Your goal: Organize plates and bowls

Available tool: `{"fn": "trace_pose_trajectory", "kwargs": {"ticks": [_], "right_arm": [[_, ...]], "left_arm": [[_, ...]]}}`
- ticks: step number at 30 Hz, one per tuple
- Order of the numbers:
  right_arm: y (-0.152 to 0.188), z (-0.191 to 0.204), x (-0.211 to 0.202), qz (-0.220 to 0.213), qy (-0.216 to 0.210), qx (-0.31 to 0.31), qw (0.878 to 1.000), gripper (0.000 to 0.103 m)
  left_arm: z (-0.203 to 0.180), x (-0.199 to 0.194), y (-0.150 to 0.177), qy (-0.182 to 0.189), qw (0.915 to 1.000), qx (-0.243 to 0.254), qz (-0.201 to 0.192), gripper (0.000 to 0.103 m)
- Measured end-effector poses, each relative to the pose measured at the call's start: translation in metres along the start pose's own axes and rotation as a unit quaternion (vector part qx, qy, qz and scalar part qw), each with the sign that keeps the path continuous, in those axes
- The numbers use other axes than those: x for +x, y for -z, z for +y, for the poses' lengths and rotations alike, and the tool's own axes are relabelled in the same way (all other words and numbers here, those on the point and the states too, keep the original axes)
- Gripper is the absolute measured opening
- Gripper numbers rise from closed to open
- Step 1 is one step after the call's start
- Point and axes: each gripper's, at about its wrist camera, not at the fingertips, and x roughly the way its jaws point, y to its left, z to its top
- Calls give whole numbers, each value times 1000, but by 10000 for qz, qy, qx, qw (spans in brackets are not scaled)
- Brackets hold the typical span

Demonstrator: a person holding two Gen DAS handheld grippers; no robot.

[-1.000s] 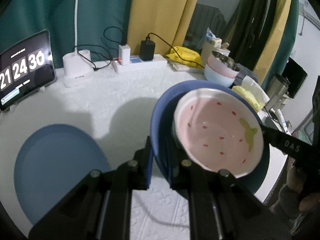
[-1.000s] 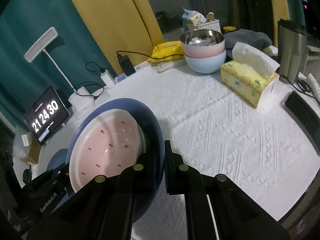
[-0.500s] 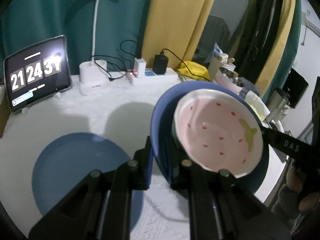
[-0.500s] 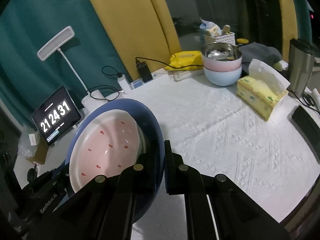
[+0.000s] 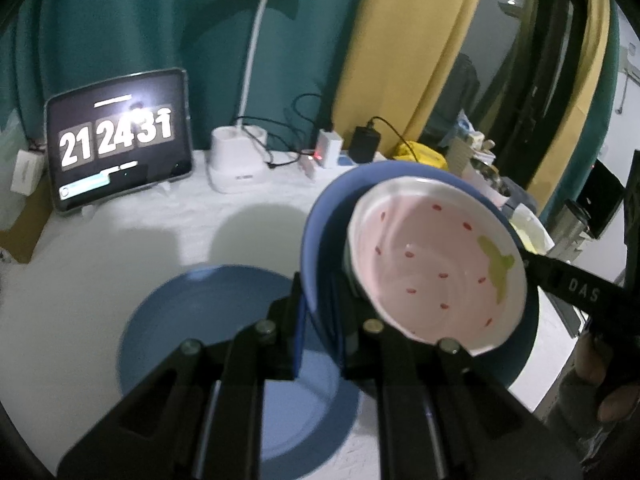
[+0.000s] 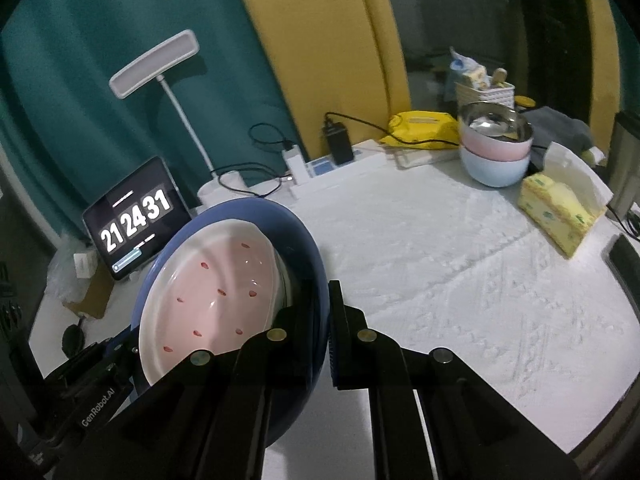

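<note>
Held blue plate hides part of lower plate; tablet digits blurred

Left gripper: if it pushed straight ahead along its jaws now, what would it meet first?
It is already clamped on the blue plate carrying the strawberry bowl. Beyond that rim, the line seems to run toward the power strip and curtain; depth unclear.

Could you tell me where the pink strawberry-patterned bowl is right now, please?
The pink strawberry-patterned bowl sits inside the raised blue plate, gripped by the left tool and right tool, above the flat blue plate.
</note>
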Motion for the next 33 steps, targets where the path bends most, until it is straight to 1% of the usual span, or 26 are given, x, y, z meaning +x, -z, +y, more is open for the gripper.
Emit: {"fn": "trace_pose_trajectory", "kwargs": {"ticks": [13,19,27,33], "right_arm": [[14,53,30,256,-162,-326,9990,8],[22,70,44,410,-221,-417,9980,8],[29,87,60,592,-300,-510,9965,8],[32,93,67,655,-342,-522,9959,8]], "left_arm": [[58,-8,12,-228,9990,-369,52,11],[79,-8,17,-322,9981,-516,108,11],[98,-7,20,-453,9967,-641,197,10],[102,-9,20,-487,9965,-666,166,10]]}}
